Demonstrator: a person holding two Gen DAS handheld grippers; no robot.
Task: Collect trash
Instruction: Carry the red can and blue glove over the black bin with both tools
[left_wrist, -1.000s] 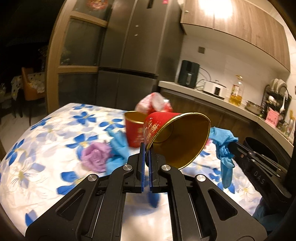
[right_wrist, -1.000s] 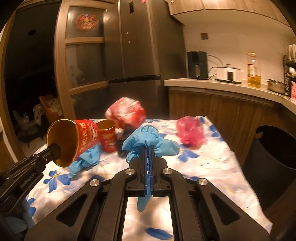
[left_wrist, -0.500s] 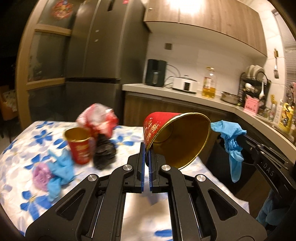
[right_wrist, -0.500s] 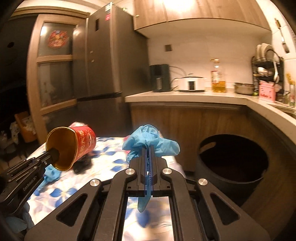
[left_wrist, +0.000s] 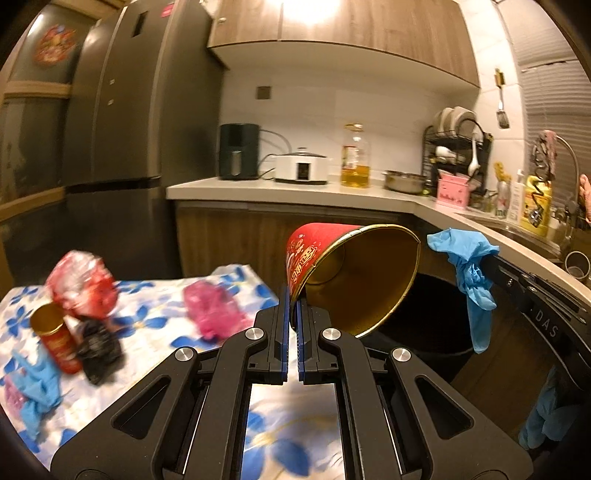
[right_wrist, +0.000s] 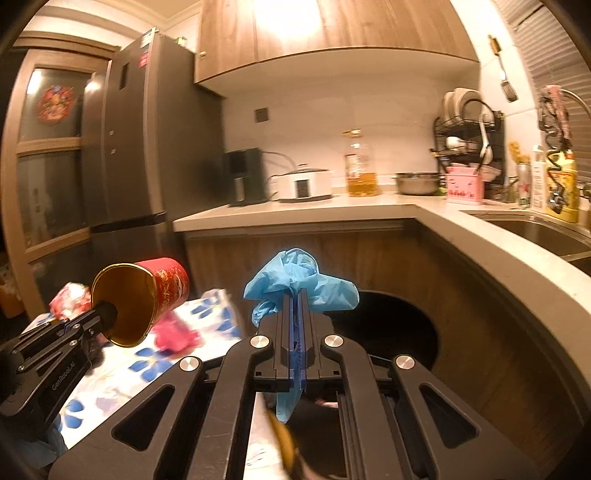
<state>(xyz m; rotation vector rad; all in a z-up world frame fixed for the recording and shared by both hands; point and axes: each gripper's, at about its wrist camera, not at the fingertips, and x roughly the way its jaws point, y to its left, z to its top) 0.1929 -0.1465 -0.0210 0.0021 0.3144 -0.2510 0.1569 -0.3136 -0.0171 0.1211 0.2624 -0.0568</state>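
Kitchen, dim warm light. Table (left_wrist: 155, 295) with blue-flower cloth at left, carrying remaining litter: red crumpled wrapper (left_wrist: 81, 286), pink wad (left_wrist: 214, 312), small red cup (left_wrist: 55, 338) upright, black scrap (left_wrist: 98, 350) touching it, blue gloves (left_wrist: 35, 384) at the near edge. Dark round bin (right_wrist: 399, 332) on the floor between table and curved counter (right_wrist: 498, 251). Left gripper (left_wrist: 293, 310) clenched on the rim of a red paper cup (left_wrist: 354, 273), cup tipped sideways, gold inside facing camera, held above the table's edge beside the bin. Right gripper (right_wrist: 297, 299) clamped on a blue glove (right_wrist: 299, 280), hanging in front of the bin's mouth.
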